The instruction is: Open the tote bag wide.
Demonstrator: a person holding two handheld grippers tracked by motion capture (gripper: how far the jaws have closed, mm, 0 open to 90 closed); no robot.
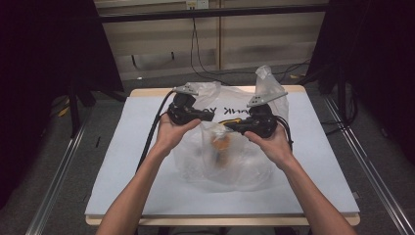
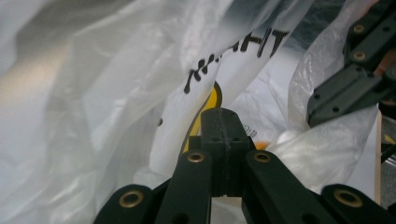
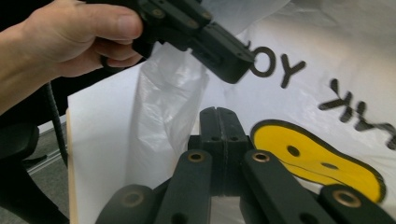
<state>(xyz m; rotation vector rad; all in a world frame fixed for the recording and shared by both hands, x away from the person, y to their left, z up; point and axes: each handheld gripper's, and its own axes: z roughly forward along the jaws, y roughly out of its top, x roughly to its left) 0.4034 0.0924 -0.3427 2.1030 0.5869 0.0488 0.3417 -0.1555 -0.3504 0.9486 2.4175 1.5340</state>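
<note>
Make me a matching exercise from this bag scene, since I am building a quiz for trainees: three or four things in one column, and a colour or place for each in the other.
Things:
1. plastic bag
2. lettering on the bag
3. smiley print
4. left tongs

Descriptions:
a. yellow with a black outline
b. black
c. at the bag's left edge, jaws together
d. translucent white, lying on the table

Pairs: 1-d, 2-b, 3-a, 4-c
</note>
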